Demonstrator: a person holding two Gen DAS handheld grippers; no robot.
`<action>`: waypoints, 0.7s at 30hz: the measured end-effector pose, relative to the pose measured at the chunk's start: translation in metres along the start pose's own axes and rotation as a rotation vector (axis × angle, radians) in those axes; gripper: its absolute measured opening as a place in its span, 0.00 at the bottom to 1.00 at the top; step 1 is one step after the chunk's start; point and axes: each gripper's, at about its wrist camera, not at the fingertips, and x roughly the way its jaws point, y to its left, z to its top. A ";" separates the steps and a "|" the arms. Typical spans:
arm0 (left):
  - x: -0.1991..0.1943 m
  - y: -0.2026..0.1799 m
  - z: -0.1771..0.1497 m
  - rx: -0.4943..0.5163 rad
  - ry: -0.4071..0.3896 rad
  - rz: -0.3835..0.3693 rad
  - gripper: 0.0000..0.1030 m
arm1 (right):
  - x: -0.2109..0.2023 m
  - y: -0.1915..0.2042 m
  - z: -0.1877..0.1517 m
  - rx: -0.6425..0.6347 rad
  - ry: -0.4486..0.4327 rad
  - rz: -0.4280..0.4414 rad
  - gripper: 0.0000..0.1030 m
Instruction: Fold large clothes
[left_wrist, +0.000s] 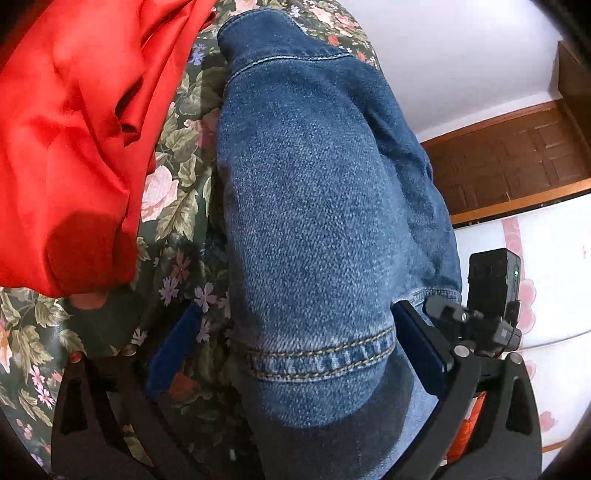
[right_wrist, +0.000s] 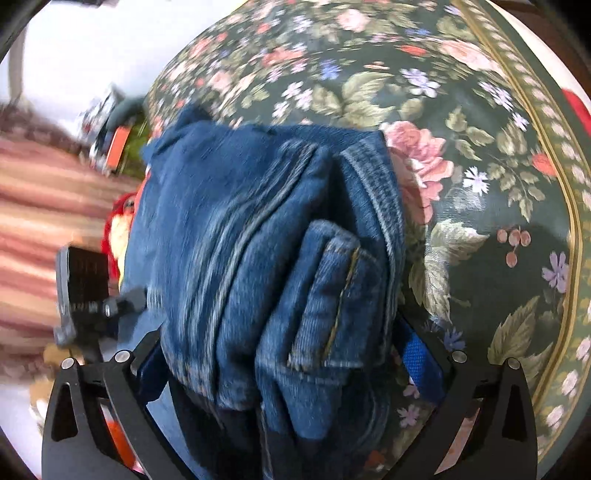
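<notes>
Denim garment (left_wrist: 317, 206) lies folded between both wide-open grippers, left (left_wrist: 288, 354) and right (right_wrist: 280, 354); you next withdraw and take the red cloth (left_wrist: 74, 129).

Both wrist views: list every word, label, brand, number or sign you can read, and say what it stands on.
None can be read.
Small black device beside the left gripper: a green light, no legible print.
Clamp under it: a pale mark, too small to read.
Denim garment: stitching only, no tag showing.
Blurred objects beyond the floral cloth: too blurred to read.
</notes>
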 end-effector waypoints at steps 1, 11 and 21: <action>0.000 0.000 0.000 -0.011 0.004 -0.004 1.00 | 0.001 0.001 -0.001 0.014 -0.005 -0.007 1.00; -0.023 -0.021 -0.018 -0.053 0.007 0.008 0.68 | -0.020 0.029 -0.017 0.028 -0.021 -0.034 0.51; -0.082 -0.079 -0.036 0.082 -0.081 0.025 0.55 | -0.060 0.105 -0.035 -0.104 -0.119 -0.064 0.44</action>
